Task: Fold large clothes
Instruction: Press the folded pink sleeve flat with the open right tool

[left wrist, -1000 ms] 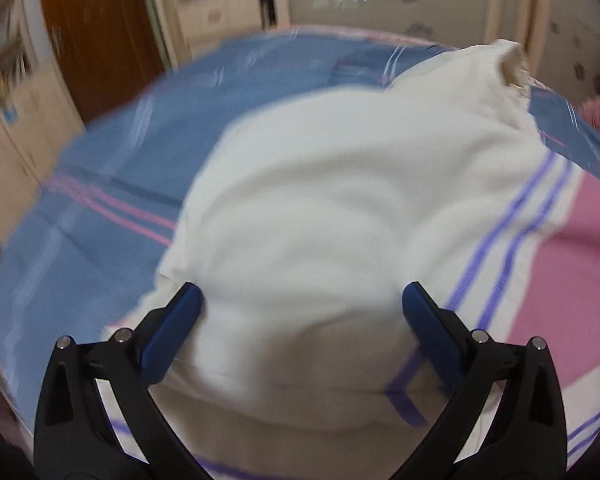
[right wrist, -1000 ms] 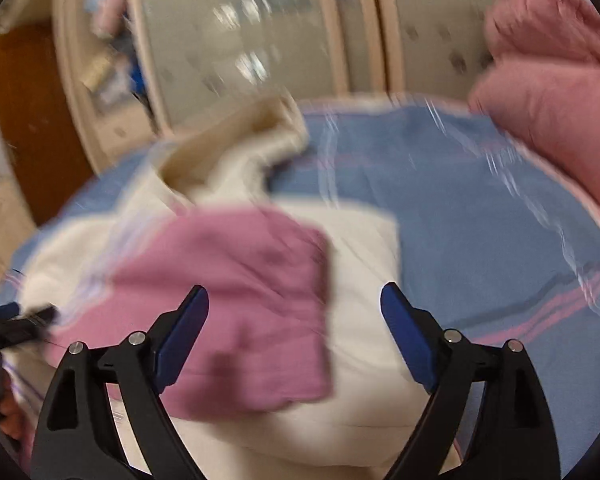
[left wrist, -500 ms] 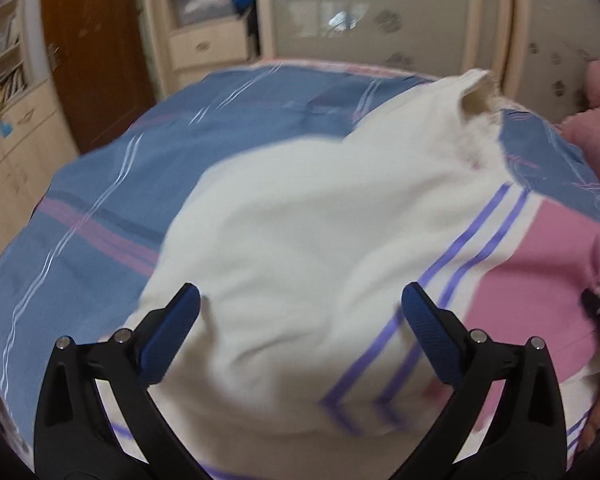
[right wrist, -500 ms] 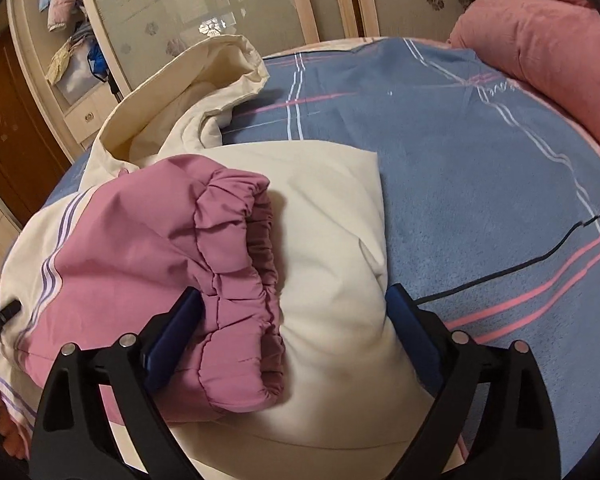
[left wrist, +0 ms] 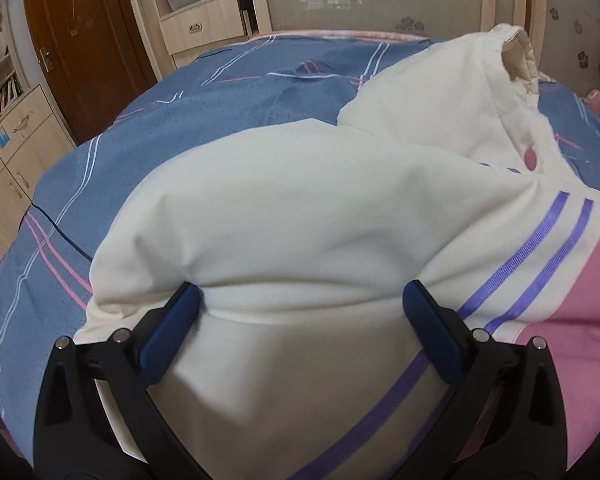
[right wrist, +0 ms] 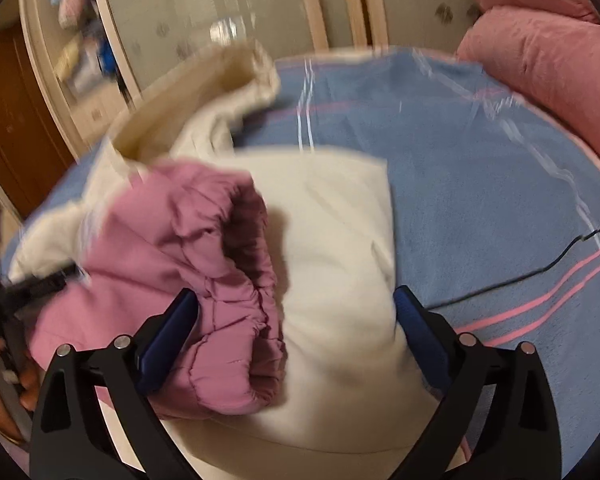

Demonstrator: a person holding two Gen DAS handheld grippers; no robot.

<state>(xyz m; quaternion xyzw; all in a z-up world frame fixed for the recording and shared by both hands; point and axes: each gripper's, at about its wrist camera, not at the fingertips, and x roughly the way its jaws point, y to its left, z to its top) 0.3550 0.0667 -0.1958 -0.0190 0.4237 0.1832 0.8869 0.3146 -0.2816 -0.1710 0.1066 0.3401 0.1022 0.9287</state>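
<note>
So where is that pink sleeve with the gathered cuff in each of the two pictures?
Left wrist view: only a flat pink part of the sleeve shows at the right edge, beyond the purple stripes; the cuff itself is out of view.
Right wrist view: the sleeve lies left of centre on the cream jacket, its gathered cuff just inside the left finger.
Shared landmark: the jacket's cream hood on the blue bedspread.

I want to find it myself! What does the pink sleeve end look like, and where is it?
Start at the big blue striped blanket covering the bed. On it lies a puffy cream jacket. The pink sleeve is folded across the jacket, and its cuff is gathered with elastic, unlike the smooth cream fabric around it.
</note>
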